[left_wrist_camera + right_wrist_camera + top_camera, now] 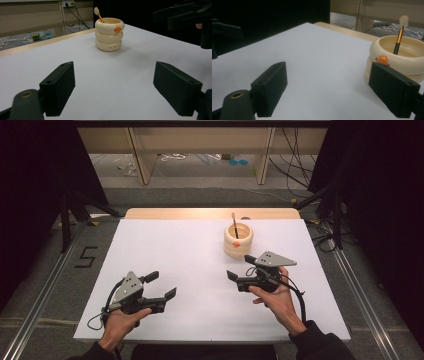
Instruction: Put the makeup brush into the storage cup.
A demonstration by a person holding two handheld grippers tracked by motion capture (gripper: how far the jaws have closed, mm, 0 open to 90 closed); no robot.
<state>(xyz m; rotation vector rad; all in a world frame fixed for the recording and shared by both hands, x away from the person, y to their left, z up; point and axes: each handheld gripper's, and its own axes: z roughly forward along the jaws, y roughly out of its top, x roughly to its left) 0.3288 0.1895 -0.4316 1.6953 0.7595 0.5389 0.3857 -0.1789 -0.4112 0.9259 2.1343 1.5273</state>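
Cream ringed pot (pixel 238 240) stood at far right of bench (pixel 165 255), brush (pixel 234 224) upright inside, leaning slightly, bristles up. My right gripper (pixel 240 267) was just in front of pot, fingers (pixel 394 92) spread, empty; nearer hand. My left gripper (pixel 160 284) was well apart from pot, fingers (pixel 58 88) released, empty. Right gripper view showed brush handle down inside pot; high view showed which hand was closer.

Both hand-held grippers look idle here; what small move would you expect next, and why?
Probably the right hand-held gripper eases forward toward the brush standing in the cream ringed cup. Its jaws are open and empty, and it is the nearer one, with the cup just beyond it. The left hand-held gripper, also open, sits farther off over the bare white table.
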